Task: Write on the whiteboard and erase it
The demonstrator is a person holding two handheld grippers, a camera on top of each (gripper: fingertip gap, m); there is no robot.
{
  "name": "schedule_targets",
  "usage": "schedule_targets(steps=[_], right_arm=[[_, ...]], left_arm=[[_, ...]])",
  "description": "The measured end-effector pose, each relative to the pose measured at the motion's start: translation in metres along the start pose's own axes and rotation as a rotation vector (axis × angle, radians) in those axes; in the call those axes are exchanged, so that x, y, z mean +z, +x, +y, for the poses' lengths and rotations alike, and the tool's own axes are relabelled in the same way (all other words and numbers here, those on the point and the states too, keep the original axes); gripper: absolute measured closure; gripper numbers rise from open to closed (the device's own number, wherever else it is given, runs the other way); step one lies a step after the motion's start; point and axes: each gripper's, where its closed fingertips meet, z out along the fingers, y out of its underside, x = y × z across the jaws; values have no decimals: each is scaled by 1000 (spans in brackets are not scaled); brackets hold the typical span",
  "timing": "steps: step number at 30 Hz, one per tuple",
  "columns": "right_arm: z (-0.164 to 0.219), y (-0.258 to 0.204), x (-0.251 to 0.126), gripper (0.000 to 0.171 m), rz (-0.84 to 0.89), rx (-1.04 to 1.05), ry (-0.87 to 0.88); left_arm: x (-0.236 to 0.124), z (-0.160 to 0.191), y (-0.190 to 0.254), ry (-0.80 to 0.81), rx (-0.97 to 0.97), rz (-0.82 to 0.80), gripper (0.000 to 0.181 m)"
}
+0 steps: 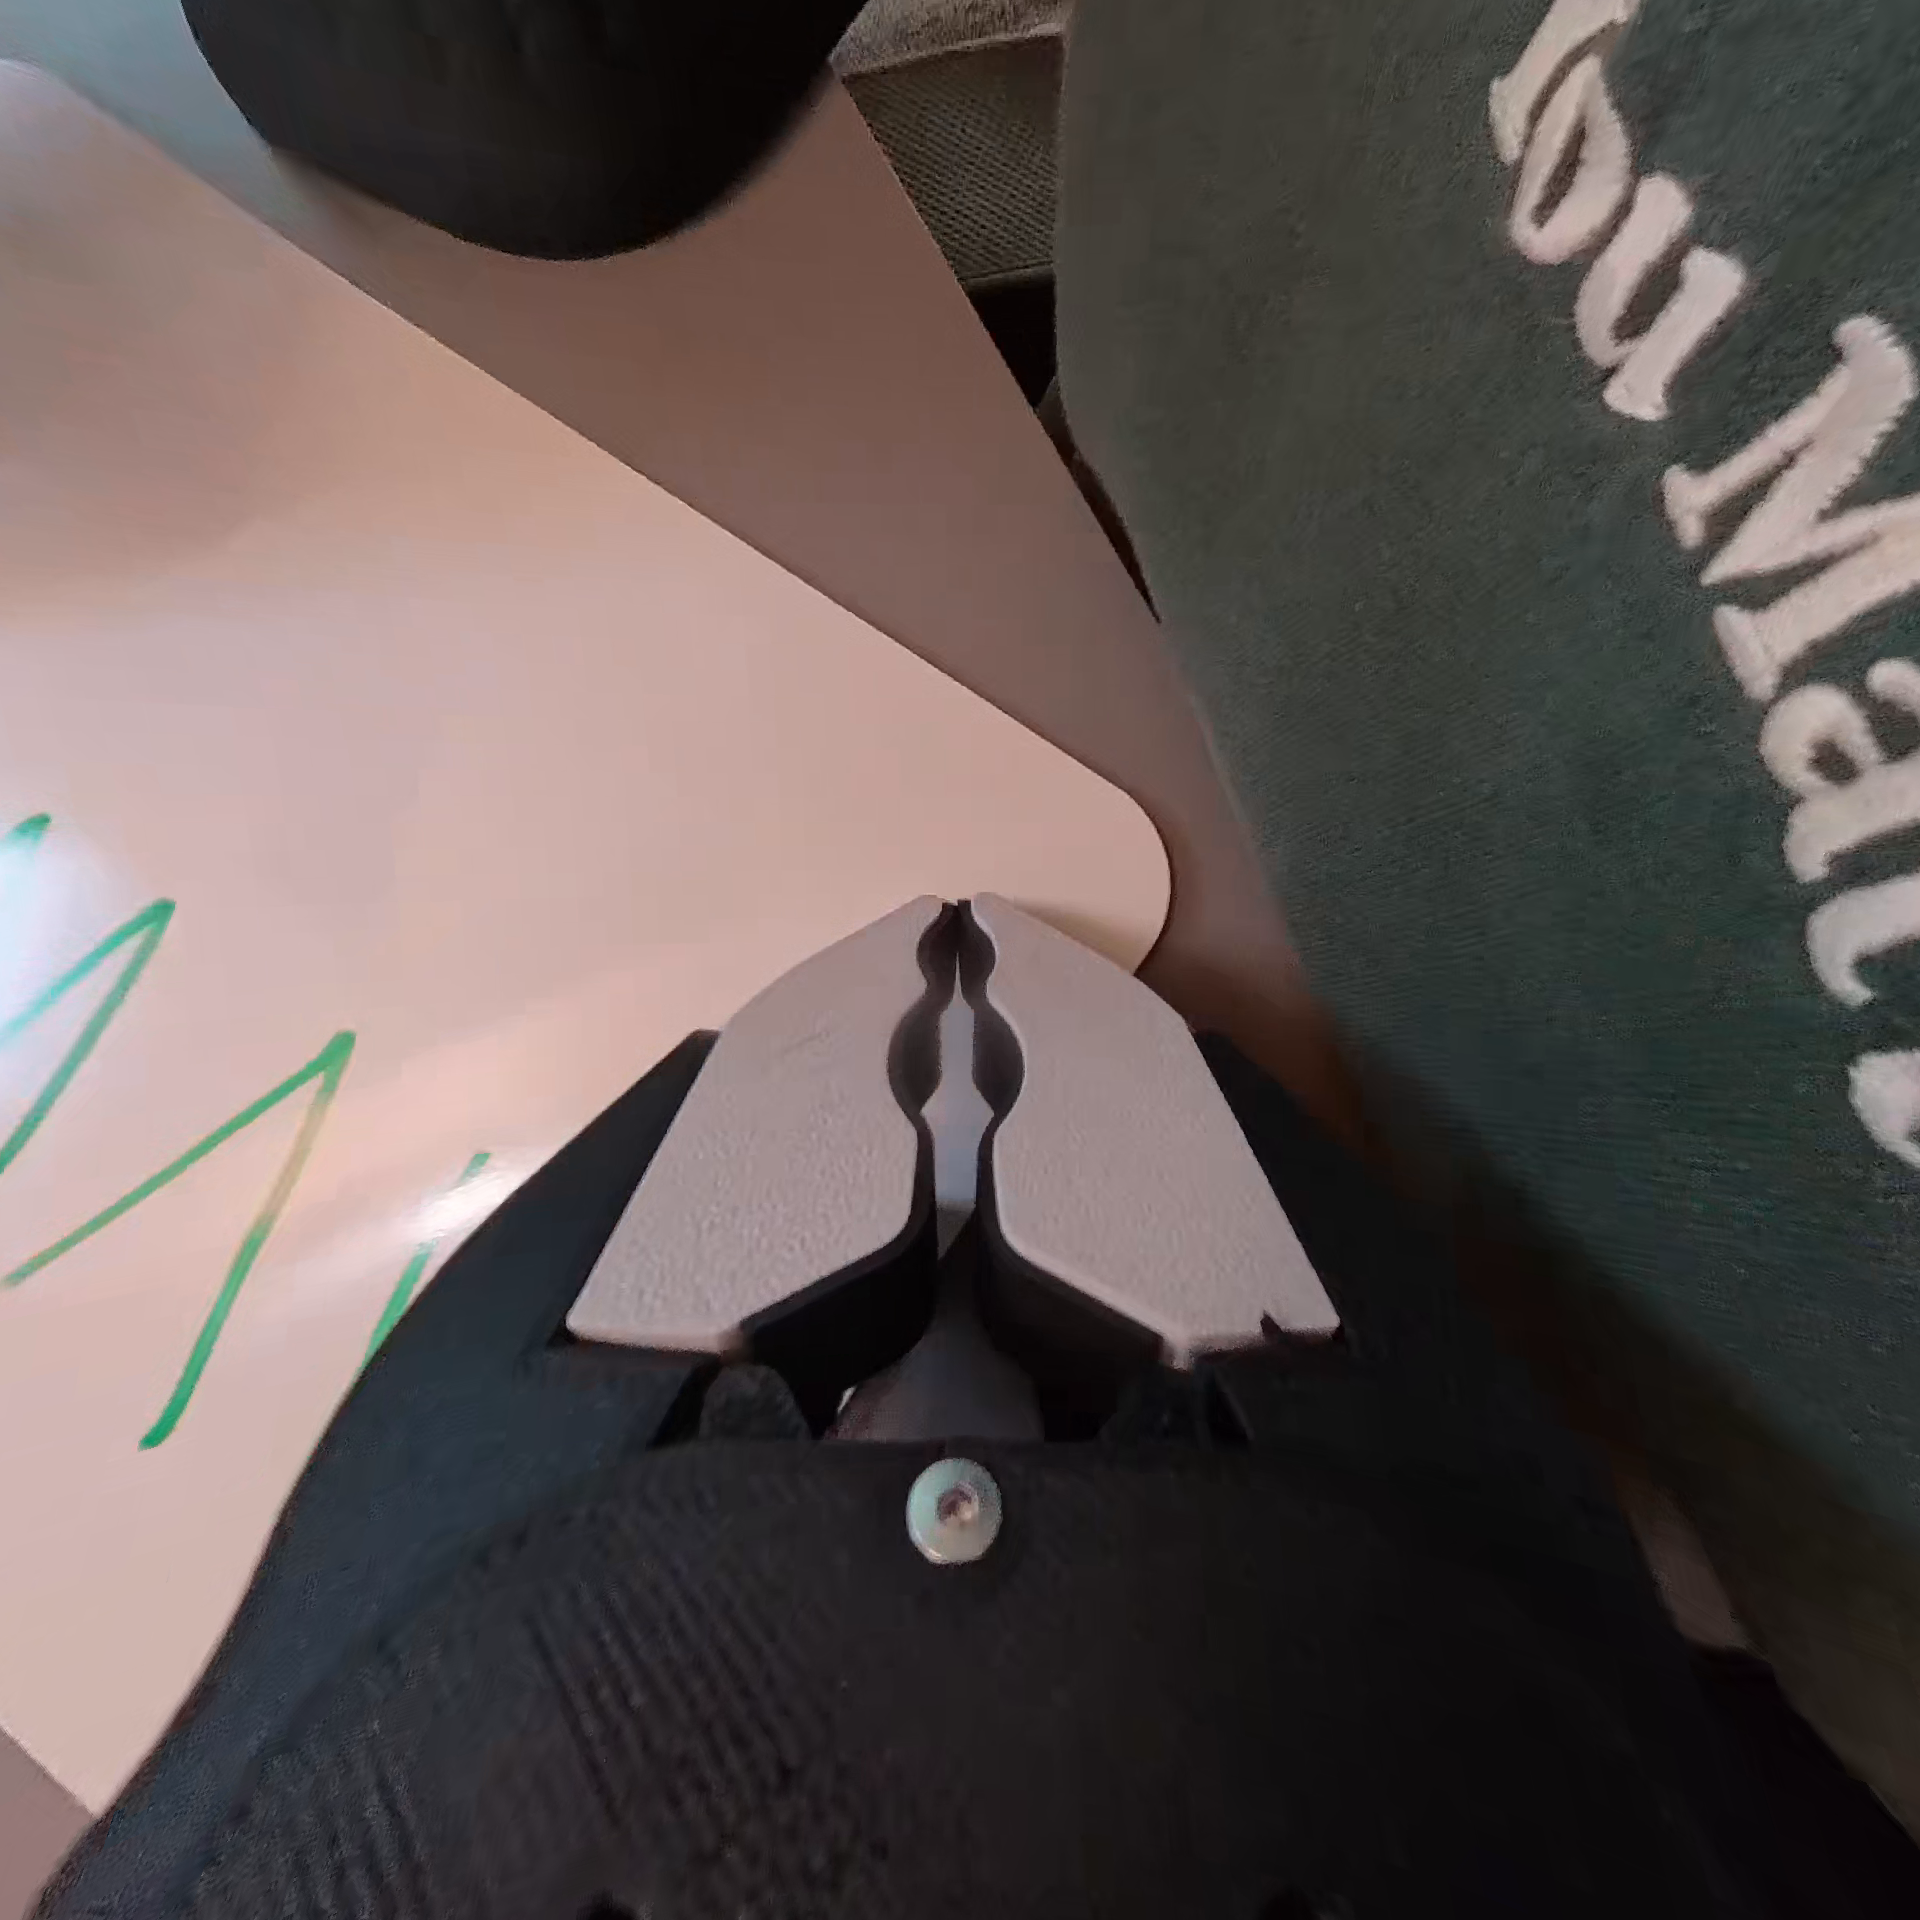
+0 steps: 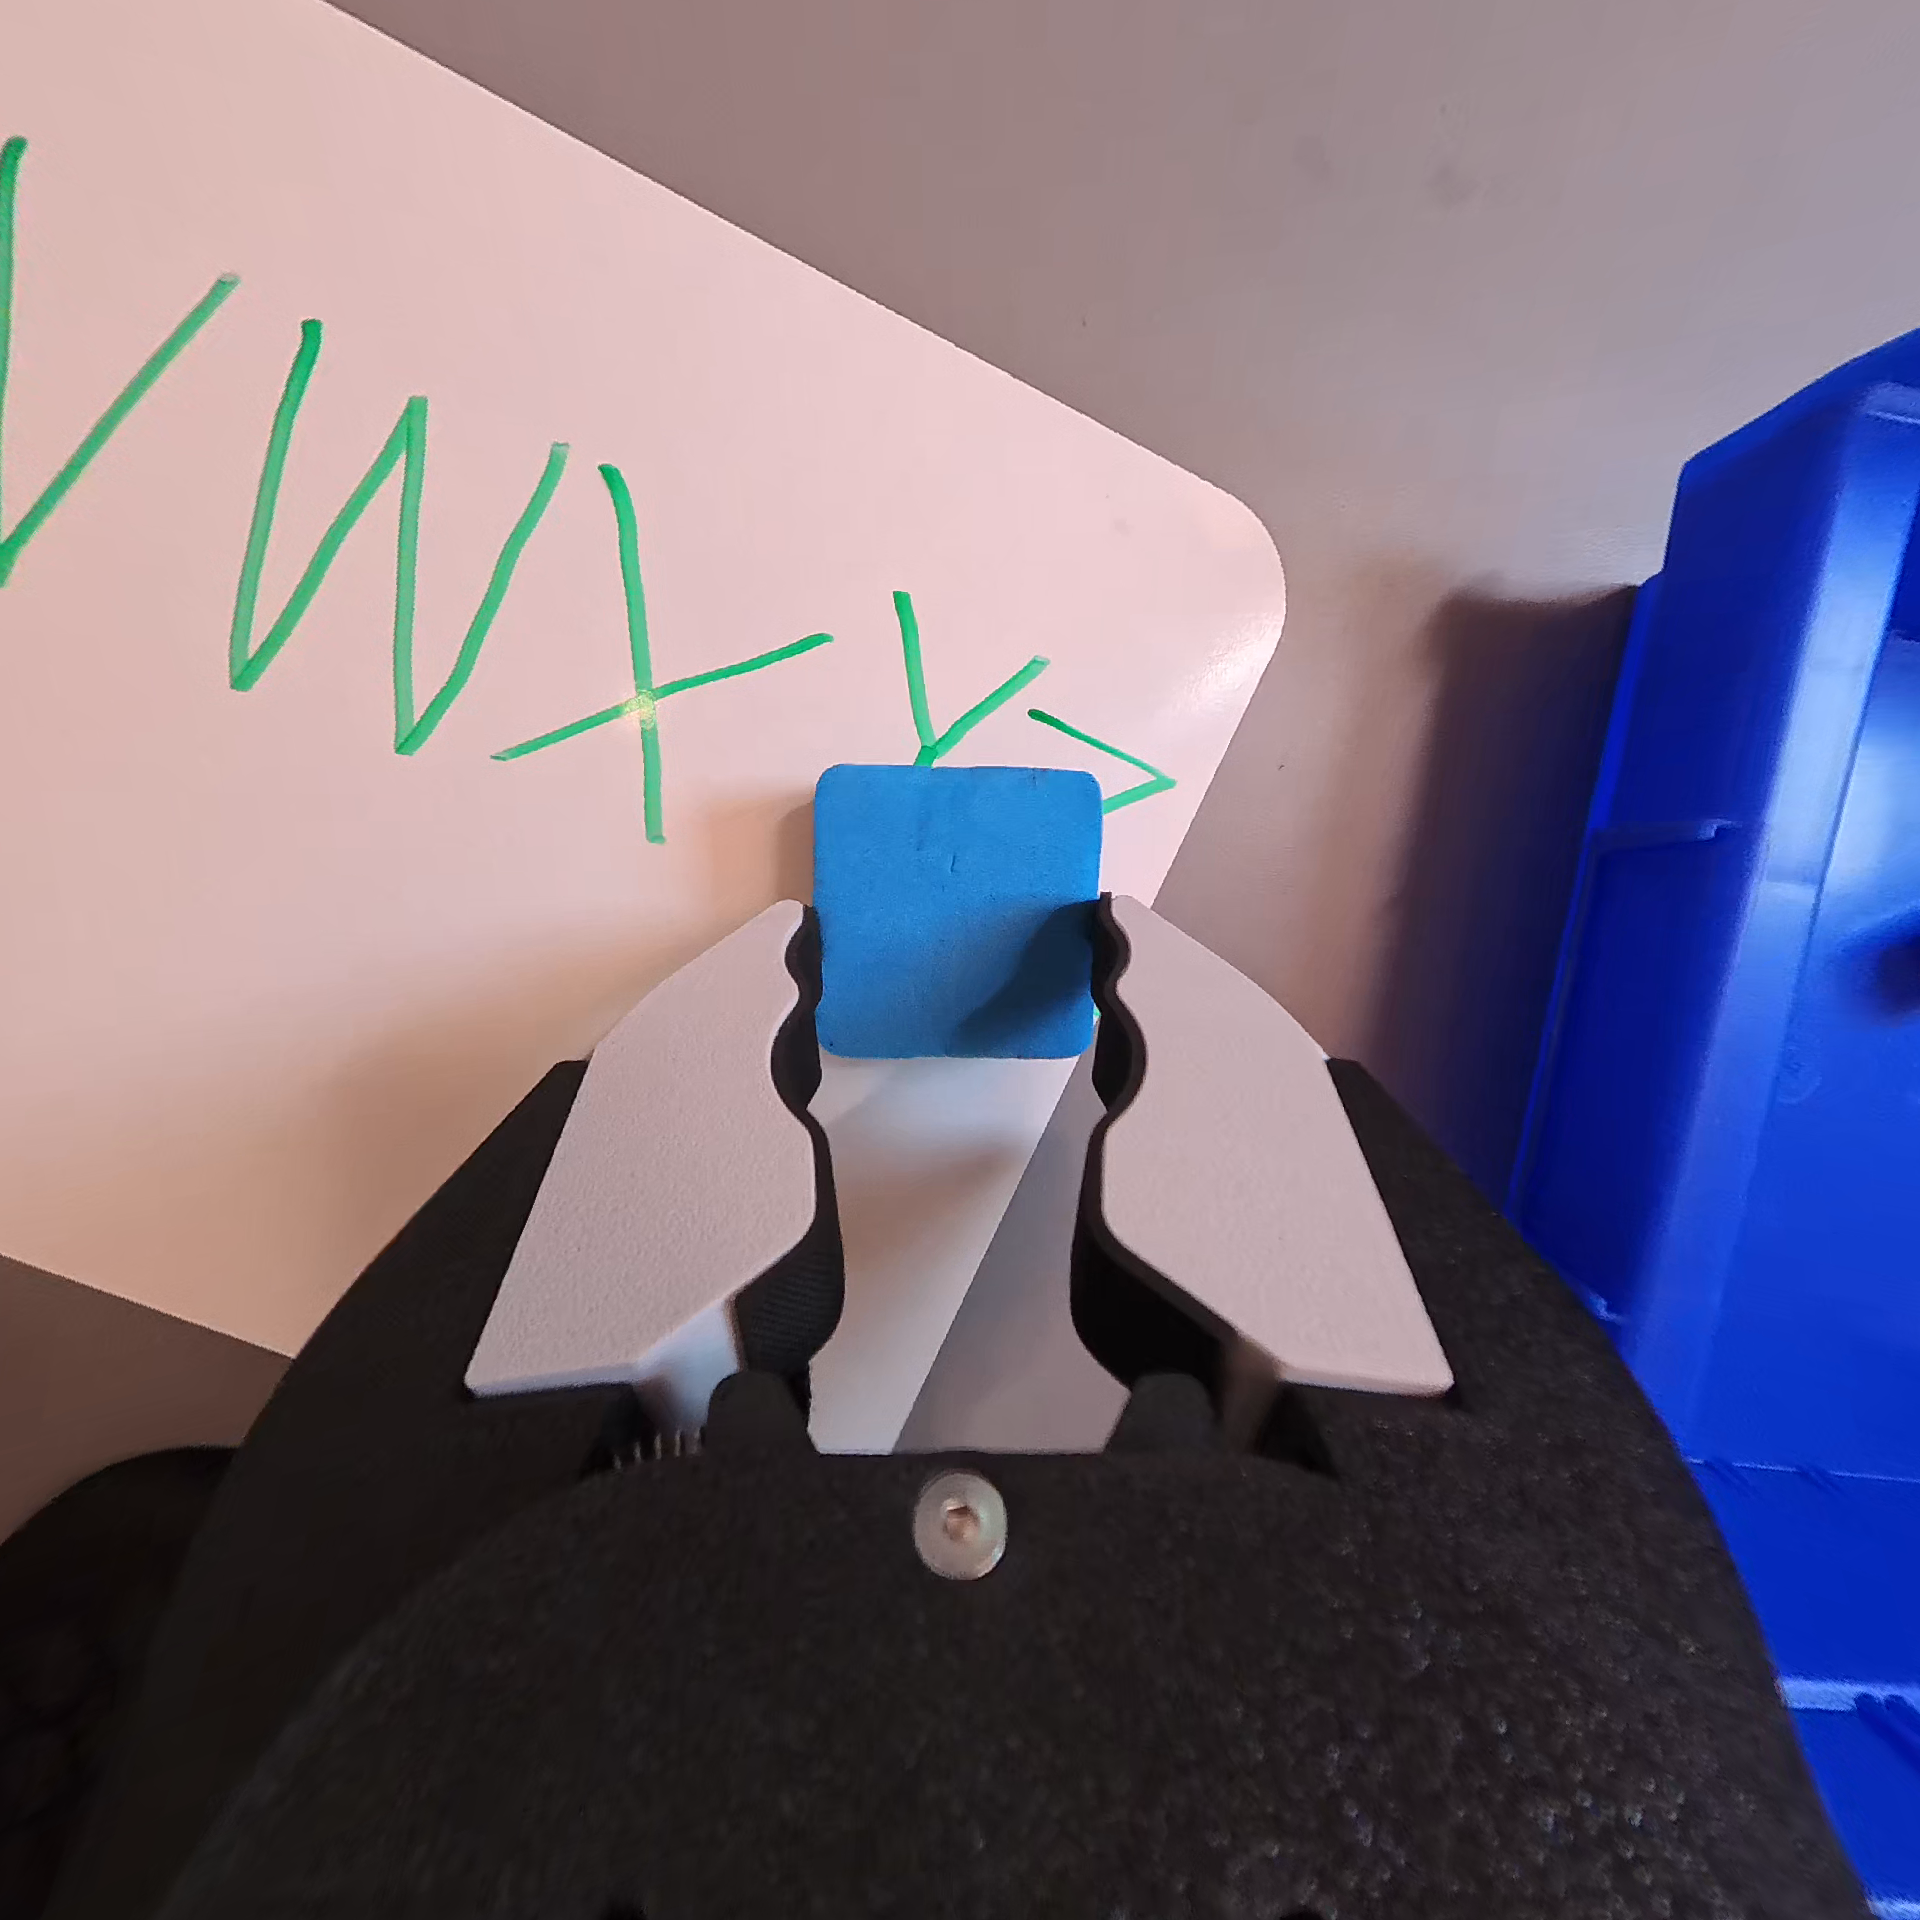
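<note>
A white whiteboard (image 2: 520, 935) with rounded corners lies flat on the table and bears green marker strokes (image 2: 416, 582). My right gripper (image 2: 954, 914) is shut on a blue square foam eraser (image 2: 956, 894), which sits on the board near its right corner and covers the lower ends of the last strokes. In the left wrist view the same whiteboard (image 1: 468, 748) shows green strokes (image 1: 208, 1164) at the left. My left gripper (image 1: 958, 906) is shut and empty, its tips over the board's near corner.
A blue plastic bin (image 2: 1745, 935) stands right of the board. In the left wrist view a person's dark green garment (image 1: 1507, 727) fills the right side and a black rounded object (image 1: 499, 114) sits at the top, over the grey table (image 1: 790, 343). Across from one pair of fingers to the other is roughly 25 cm. The black rounded object (image 1: 499, 114) is about equally far from each gripper, around 15 cm.
</note>
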Motion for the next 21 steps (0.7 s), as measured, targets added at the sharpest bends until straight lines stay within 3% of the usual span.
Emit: schedule_targets(steps=[8, 14, 21], right_arm=[[1, 0, -5, 107, -7, 38, 25], [-6, 0, 3, 120, -16, 14, 17], [-7, -28, 4, 121, -45, -29, 11]], left_arm=[[1, -1, -3, 1, 5, 10, 181], [1, -1, -2, -3, 23, 8, 181], [1, -1, -3, -18, 87, -28, 181]])
